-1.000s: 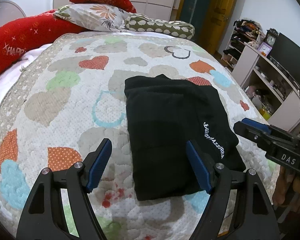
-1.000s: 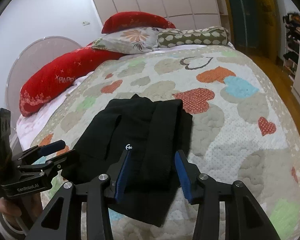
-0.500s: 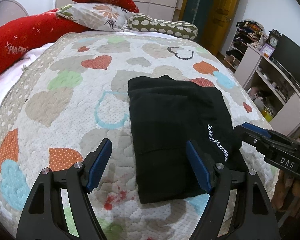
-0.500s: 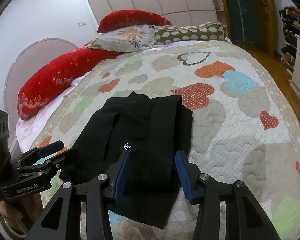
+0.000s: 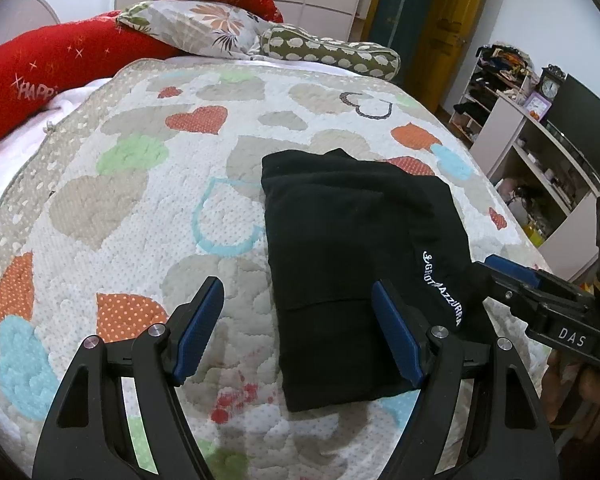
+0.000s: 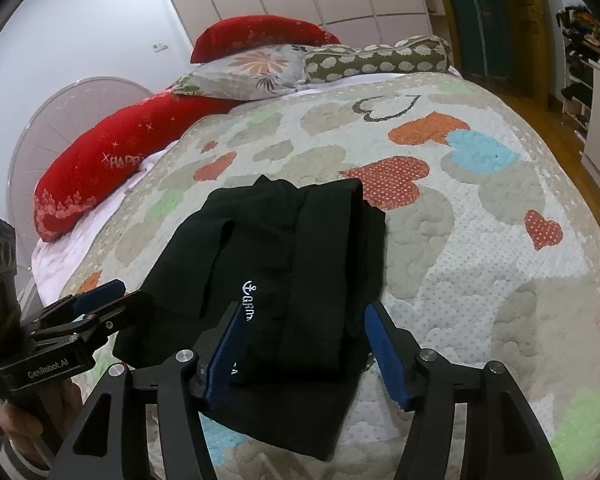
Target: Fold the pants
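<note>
Black pants (image 5: pixel 352 248) lie folded into a rectangle on the heart-patterned quilt, with white lettering near their right edge. They also show in the right wrist view (image 6: pixel 284 264). My left gripper (image 5: pixel 300 332) is open and empty, hovering over the pants' near left edge. My right gripper (image 6: pixel 304 352) is open, its fingers either side of the pants' near end, holding nothing. The right gripper shows at the right of the left wrist view (image 5: pixel 540 296); the left gripper shows at the left of the right wrist view (image 6: pixel 84 312).
The quilt (image 5: pixel 120 200) covers the bed. Red, floral and spotted pillows (image 5: pixel 204 28) lie at its head. Shelves with clutter (image 5: pixel 540 140) stand to the right of the bed. A wooden floor (image 6: pixel 560 128) runs beside it.
Both grippers have eased slightly toward the pants, which look a little larger now. The pants have not moved. Both grippers stay open.
</note>
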Tool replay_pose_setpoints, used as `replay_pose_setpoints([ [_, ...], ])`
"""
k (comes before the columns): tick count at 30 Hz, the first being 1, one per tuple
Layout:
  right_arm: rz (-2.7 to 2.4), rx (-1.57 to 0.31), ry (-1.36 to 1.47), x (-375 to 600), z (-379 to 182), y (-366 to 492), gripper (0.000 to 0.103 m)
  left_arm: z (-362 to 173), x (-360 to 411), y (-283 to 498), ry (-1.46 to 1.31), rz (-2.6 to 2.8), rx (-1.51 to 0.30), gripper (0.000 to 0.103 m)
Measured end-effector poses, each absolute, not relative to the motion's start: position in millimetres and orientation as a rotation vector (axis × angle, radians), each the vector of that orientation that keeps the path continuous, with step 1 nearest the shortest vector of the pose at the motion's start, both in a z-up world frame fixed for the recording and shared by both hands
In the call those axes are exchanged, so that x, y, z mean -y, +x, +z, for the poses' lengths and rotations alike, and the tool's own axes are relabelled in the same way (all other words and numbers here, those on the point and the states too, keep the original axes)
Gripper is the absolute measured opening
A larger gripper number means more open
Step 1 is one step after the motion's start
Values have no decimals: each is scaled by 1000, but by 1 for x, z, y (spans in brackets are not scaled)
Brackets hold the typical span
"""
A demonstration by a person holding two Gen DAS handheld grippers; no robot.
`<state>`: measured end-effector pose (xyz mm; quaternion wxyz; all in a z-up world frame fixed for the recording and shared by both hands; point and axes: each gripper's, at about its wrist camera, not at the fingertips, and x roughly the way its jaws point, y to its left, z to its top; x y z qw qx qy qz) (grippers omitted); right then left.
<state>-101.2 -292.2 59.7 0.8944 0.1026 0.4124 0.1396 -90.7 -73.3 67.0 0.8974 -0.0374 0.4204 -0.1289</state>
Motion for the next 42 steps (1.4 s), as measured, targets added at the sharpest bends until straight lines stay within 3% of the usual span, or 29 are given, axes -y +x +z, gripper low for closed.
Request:
replay_pose_setpoints([
  [14,279,-877,243,303,50,-92,61,59,61,-80,-154,-322,-911,77],
  [28,338,-906,401,325,26,-65,72,41,51,-53,-315,-462,-1025,77],
  [35,394,-884,386,311,19,-58,76,33,65,-46,-301,-462,-1029,86],
  [42,405,-866,408,311,15,-55,76,31,77,-41,-235,-433,-1019,87],
])
